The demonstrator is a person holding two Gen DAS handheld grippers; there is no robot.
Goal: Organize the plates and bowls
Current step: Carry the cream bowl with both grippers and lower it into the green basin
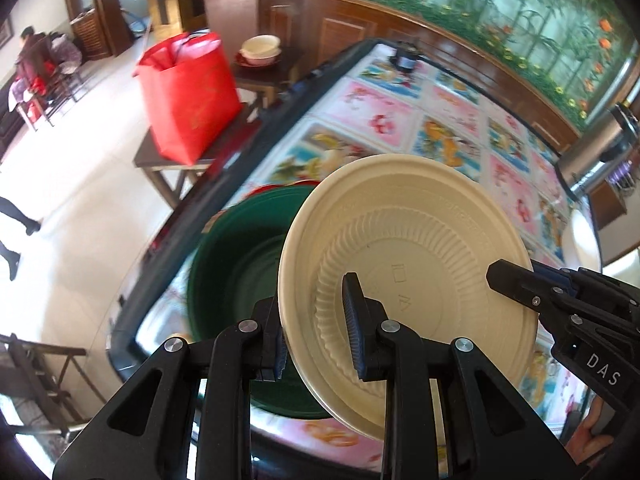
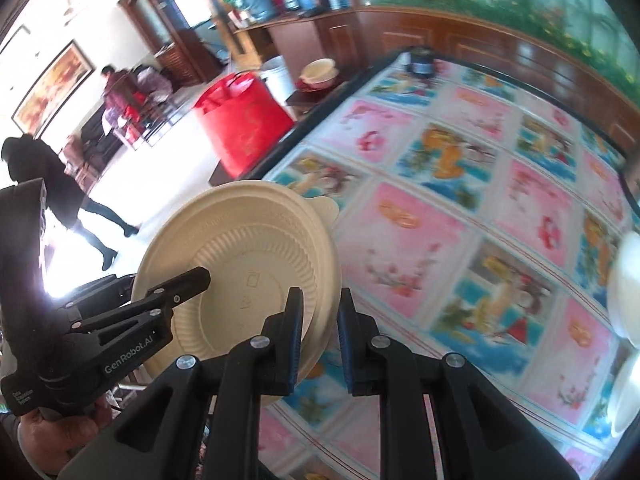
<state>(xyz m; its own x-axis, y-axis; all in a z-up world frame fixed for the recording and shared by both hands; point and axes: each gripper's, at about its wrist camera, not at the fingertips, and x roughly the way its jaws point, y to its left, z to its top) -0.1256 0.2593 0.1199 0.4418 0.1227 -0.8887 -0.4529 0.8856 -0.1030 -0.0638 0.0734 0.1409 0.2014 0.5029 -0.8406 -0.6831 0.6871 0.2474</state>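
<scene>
A cream plate (image 1: 404,248) with a ribbed face hangs tilted above the table, held by both grippers. My left gripper (image 1: 312,316) is shut on its near rim, one pad on each side. From the right, my right gripper (image 1: 516,284) grips the opposite rim. In the right wrist view that gripper (image 2: 320,300) is shut on the plate (image 2: 240,256) edge, and the left gripper (image 2: 188,284) reaches in from the left. Under the plate, a dark green bowl (image 1: 236,264) sits on a red plate (image 1: 272,190).
The table (image 2: 460,208) has a flowery cloth and a dark raised edge. Cream dishes (image 2: 628,280) lie at its right side, a dark jar (image 1: 406,58) at the far end. A red bag (image 1: 188,92) stands on a bench, stacked bowls (image 1: 260,50) behind it. People are in the background.
</scene>
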